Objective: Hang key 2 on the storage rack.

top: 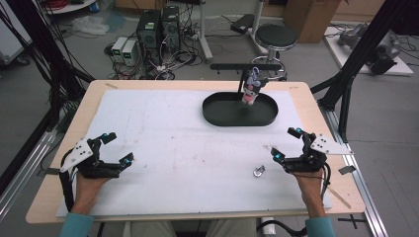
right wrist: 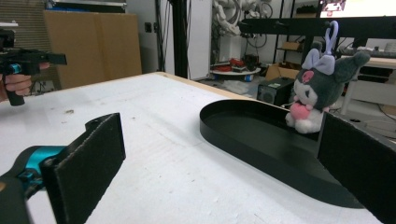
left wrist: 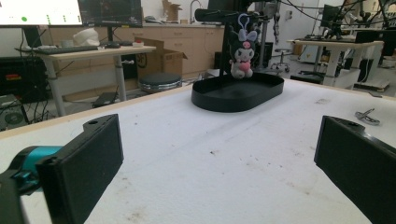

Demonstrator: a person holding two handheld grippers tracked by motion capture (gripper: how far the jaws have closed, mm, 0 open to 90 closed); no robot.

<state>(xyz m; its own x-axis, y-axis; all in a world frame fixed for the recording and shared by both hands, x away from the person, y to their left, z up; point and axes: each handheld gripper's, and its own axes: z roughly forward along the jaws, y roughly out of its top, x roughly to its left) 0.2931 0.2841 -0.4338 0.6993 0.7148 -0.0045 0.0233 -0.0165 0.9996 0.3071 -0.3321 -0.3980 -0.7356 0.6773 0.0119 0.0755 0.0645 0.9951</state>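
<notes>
A black oval tray (top: 217,114) (left wrist: 261,93) (right wrist: 243,133) lies at the far middle of the white mat. A small grey plush toy (top: 251,89) (left wrist: 243,57) (right wrist: 320,91) with a pink belly hangs from a clip on a black bar, over the tray's far side. A small metal clip (top: 259,171) (left wrist: 367,116) lies on the mat near the front right. My left gripper (top: 114,148) (left wrist: 219,172) stands open at the front left, nothing between its jaws. My right gripper (top: 286,144) (right wrist: 224,172) stands open at the front right, right of the metal clip.
The white mat (top: 168,143) covers most of the wooden table (top: 49,197). A black stand (top: 245,66) rises behind the tray. Beyond the table are computers (top: 158,27), cables and a stool (top: 275,37) on the floor. A black frame leg (top: 353,69) stands at the right.
</notes>
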